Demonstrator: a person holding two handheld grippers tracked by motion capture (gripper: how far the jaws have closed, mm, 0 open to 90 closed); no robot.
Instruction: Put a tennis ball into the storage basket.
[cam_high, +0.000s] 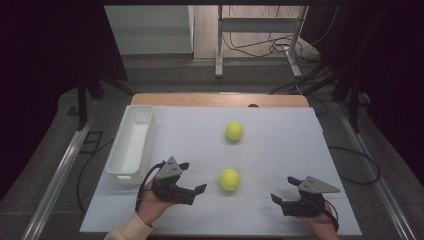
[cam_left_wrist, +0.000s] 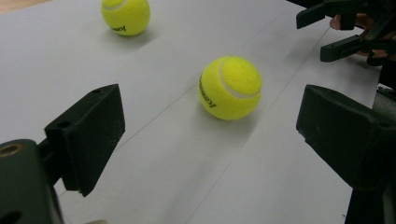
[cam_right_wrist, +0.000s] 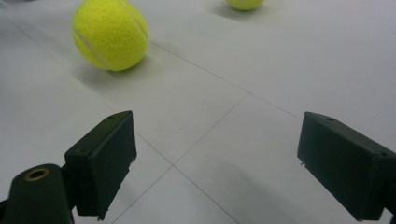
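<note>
Left gripper view, near tennis ball (cam_left_wrist: 230, 87) with unreadable black print, left gripper (cam_left_wrist: 210, 140) and right gripper (cam_left_wrist: 332, 33) both released.

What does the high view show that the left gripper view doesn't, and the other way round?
High view alone: the white rectangular plastic bin at the left edge of the white tabletop, the left gripper seen whole in the person's hand, and the floor with cables beyond the table. Left gripper view alone: the black lettering printed on the near yellow felt tennis ball, and a close look between the left gripper's own wide-apart jaws. Both share: the near ball, the far yellow felt tennis ball, and the right gripper, open.
</note>
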